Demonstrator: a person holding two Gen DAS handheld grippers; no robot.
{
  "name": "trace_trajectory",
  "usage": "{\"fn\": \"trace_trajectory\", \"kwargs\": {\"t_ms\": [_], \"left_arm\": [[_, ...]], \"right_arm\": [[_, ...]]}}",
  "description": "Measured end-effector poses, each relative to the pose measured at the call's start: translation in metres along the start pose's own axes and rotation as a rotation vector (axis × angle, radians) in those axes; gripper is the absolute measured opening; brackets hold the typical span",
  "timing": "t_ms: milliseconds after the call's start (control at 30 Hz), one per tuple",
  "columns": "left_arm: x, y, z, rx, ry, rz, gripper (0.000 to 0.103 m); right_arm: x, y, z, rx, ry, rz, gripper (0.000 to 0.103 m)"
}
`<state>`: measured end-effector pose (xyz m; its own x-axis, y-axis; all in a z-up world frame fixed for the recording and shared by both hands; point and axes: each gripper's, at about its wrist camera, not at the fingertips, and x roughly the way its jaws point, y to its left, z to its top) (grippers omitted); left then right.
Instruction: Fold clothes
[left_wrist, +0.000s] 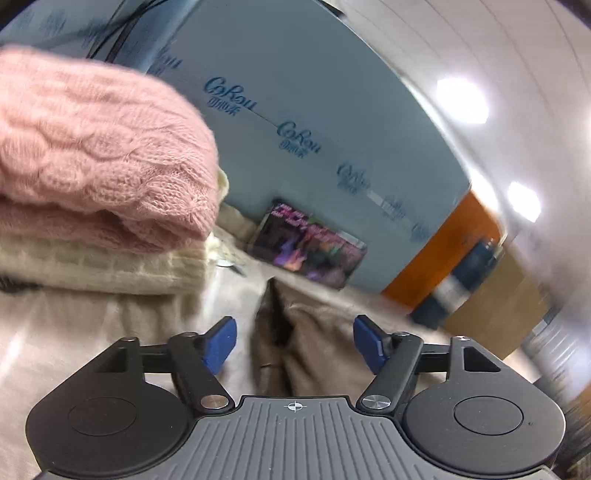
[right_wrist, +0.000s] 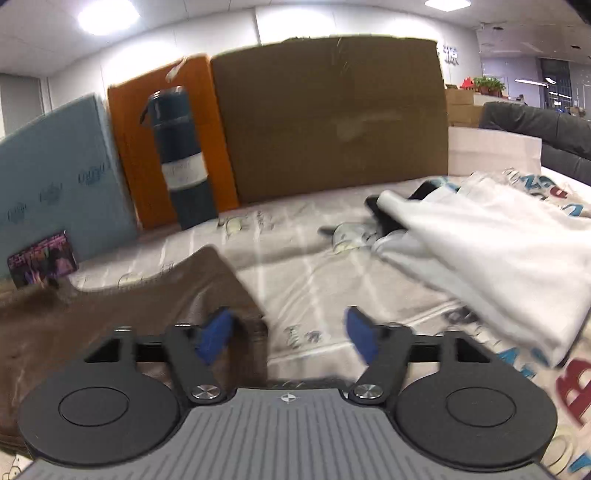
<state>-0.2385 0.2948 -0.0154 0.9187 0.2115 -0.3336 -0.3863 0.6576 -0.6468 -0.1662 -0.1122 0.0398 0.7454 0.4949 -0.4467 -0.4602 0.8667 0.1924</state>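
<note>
Left wrist view, left claw (left_wrist: 294, 345) apart over brown garment (left_wrist: 314, 343), right claw (right_wrist: 286, 338) apart, empty

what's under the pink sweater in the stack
A cream knit sweater lies folded directly under the pink sweater. A thin dark edge shows beneath the cream one, too covered to identify. The stack rests on the bed sheet.

A folded knit sweater (left_wrist: 92, 147) lies on another folded sweater (left_wrist: 110, 266) at the left, on the bed (right_wrist: 314, 258). A garment (right_wrist: 147, 295) lies near, left of the shirt pile (right_wrist: 498, 251). Far off, a bottle (right_wrist: 181, 158) stands before 2 boards (right_wrist: 332, 118), with a small card (right_wrist: 42, 264) to its left.
</note>
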Motion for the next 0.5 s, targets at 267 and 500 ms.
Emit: {"fn": "trace_trajectory", "kwargs": {"t_ms": [267,500], "left_arm": [[0.030,-0.008,0.012,-0.029,0.125,-0.071,0.081],[0.058,-0.013,0.026,-0.068,0.147,-0.137,0.086]], "right_arm": [[0.006,-0.007,0.035,-0.001,-0.058,0.315,0.094],[0.065,0.011,0.049,-0.102,0.092,0.381,0.095]]}}
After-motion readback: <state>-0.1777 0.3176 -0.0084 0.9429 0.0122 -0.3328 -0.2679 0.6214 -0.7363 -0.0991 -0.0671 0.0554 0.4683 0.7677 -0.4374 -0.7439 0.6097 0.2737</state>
